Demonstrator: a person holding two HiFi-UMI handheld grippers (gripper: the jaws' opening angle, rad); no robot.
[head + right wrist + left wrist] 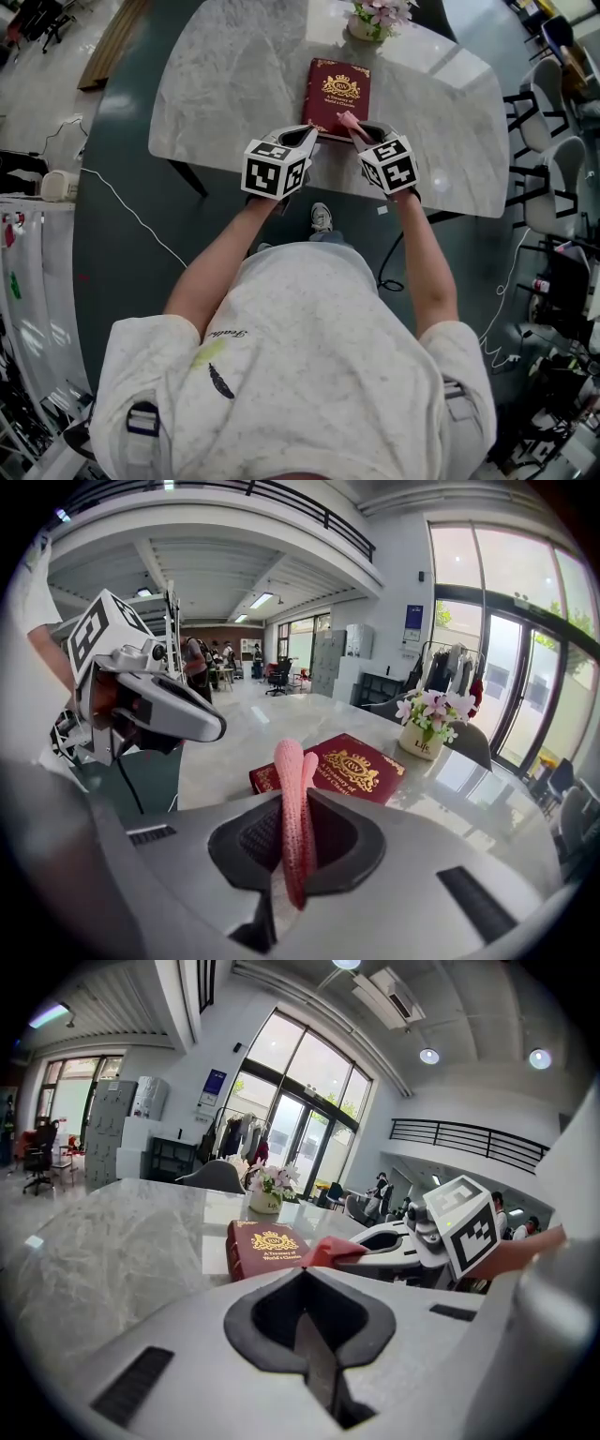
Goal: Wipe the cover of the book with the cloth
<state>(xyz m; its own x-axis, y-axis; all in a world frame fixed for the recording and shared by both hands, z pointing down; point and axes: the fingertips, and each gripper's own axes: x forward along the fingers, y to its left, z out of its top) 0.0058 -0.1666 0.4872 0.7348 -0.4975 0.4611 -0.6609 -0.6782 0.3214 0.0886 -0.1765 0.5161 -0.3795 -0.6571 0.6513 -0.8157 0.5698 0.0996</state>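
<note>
Pale marble surface (pixel 225 84) seen from above, w/ a person (pixel 300 356) in a light tee at its near edge, both arms stretched fwd. A dark red book (pixel 337 97) w/ gold crest lies flat on the surface, cover up, close to the near edge and just ahead of both claws. Left claw (pixel 302 138) sits at the book's near left corner, its halves pressed together w/ nothing between them. Right claw (pixel 361 131) is at the near right corner, clamped on a pink cloth (pixel 349 120). The cloth sticks out past the tips, over the book's near right corner; can't tell if it touches the cover. A small flower pot (pixel 375 19) stands beyond the book, at the far edge.
</note>
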